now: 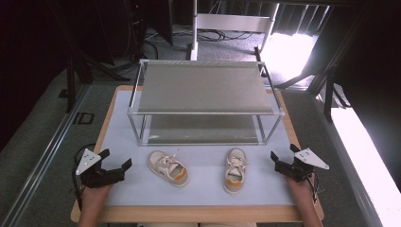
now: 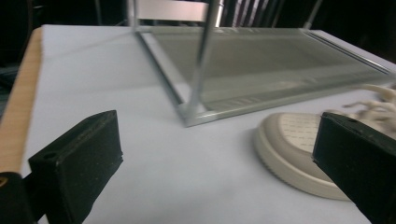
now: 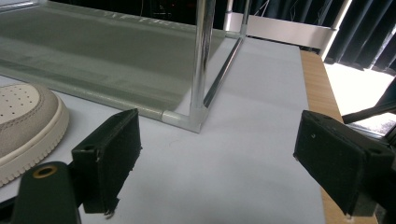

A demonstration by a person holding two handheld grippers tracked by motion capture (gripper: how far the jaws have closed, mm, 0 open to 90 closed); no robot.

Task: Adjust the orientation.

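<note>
Nearest the camera, two hands at the bench front edge, each with one claw. Left claw at the front left corner, jaws wide, nothing between them, pointing toward the left shoe; seen from its own camera, bare bench between the jaws and the shoe's toe just behind the right jaw. Two shoes, cream with orange patches, side by side mid-front on the bench, well apart: left shoe angled, toe toward the left claw; right shoe nearly straight, toe toward the front edge. One rack with two shelves behind both shoes, near but apart, both shelves bare; its corner posts straight ahead of each claw. Right claw at the front right, jaws wide too, holding nothing, well apart from the right shoe.
</note>
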